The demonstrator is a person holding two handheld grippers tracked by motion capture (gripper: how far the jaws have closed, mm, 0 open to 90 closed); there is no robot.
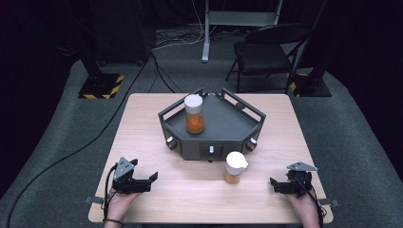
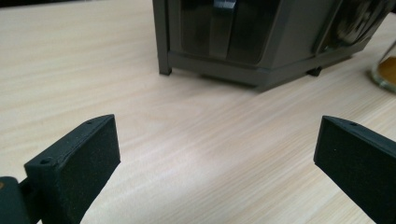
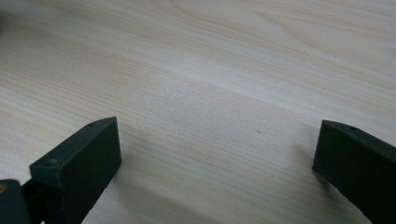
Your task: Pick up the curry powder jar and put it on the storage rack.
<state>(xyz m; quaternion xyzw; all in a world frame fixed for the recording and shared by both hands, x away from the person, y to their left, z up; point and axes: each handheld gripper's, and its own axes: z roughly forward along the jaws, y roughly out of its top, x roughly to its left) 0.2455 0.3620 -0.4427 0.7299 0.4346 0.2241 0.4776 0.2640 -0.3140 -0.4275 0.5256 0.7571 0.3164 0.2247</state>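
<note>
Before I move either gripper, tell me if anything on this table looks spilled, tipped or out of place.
Nothing stands out. One orange-filled jar stands upright on the dark tray, the other jar upright on the table just in front of it. No spill shows on the wood. The left gripper and right gripper are both open, holding nothing.

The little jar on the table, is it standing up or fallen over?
Standing up. The little jar sits upright on the table, white lid on top, orange stuff at its bottom, just in front of the dark tray.

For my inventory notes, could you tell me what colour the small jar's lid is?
White, seen best in the high view: small jar's lid.
</note>
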